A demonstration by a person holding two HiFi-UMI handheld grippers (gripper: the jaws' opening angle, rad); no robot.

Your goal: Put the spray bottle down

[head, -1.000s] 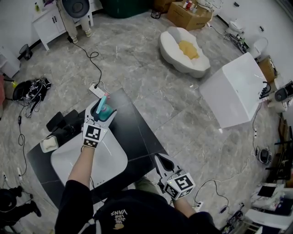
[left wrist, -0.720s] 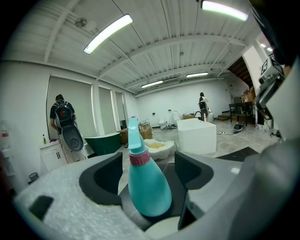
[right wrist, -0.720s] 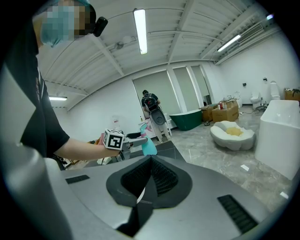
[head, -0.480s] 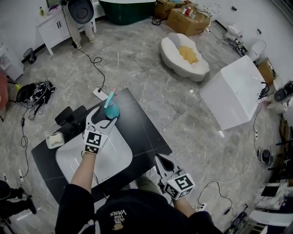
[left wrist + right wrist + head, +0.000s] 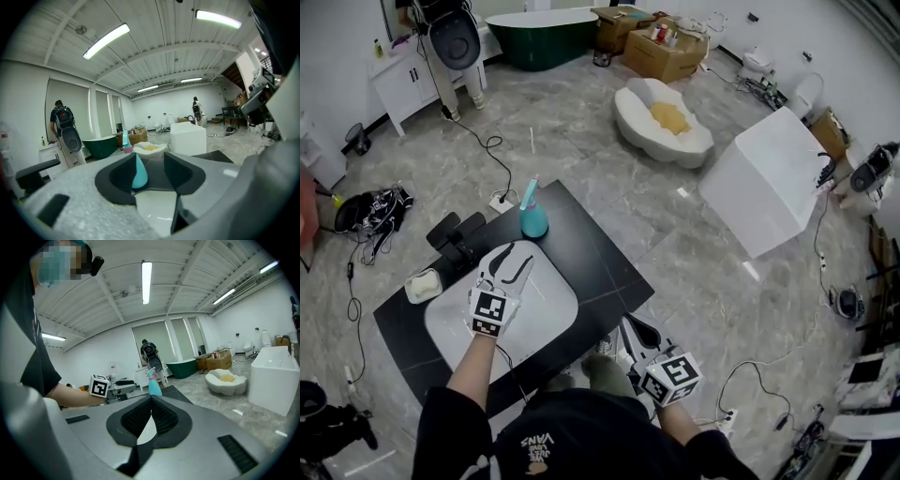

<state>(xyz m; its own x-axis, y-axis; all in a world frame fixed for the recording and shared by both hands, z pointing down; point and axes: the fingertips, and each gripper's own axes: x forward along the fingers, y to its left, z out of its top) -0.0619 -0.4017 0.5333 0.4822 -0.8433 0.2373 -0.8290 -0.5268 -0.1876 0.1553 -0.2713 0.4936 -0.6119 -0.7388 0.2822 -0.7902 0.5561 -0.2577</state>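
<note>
Now the spray bottle (image 5: 532, 218) is standing upright on the black countertop (image 5: 595, 272), just beyond the white basin (image 5: 546, 323). The left gripper (image 5: 514, 255) is being drawn back over the basin, its jaws half apart and just narrowing, with nothing between them. A straight retreat is being advised, so the bottle is not clipped. The right gripper (image 5: 630, 326) is being kept closed, empty. A second ago the bottle was sitting between the left jaws

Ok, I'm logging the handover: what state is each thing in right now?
spray bottle: upright on the black counter, released.
left gripper: open, jaws have just been closing, nothing between them, apart from the spray bottle.
right gripper: shut, empty.
</note>
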